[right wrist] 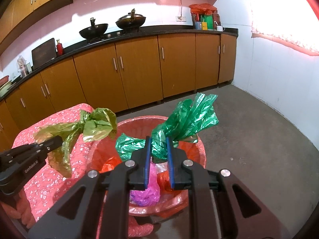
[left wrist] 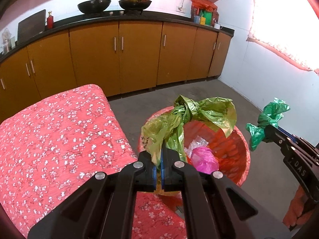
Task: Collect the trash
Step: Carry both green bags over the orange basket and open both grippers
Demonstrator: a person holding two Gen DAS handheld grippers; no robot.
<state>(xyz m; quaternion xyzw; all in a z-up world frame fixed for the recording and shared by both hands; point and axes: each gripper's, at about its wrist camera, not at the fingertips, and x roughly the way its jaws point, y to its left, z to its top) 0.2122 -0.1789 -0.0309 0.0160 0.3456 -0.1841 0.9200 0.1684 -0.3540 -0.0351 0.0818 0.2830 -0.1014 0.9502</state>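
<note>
Brown kitchen cabinets are running along the back wall under a dark countertop, where two black woks are sitting on the stove, and a grey concrete floor is stretching out below. Down in front, a round bin lined with a red bag is standing on that floor just beside a seat draped in a red floral cloth. Inside the bin, a crumpled pink plastic bag is lying against some clear plastic wrap and red plastic scraps. The left gripper is holding its jaws clamped together on an olive-green plastic bag, whose knotted bulk is hanging over the near-left rim of the bin. Over on the other side, the right gripper is pinching a bright green plastic bag between its blue pads, jaws pressing on the bunched plastic, and in its own view it is hanging right above the bin's open mouth. At the far end of the counter, a red bag is sitting on a cluster of containers next to a white mug.
</note>
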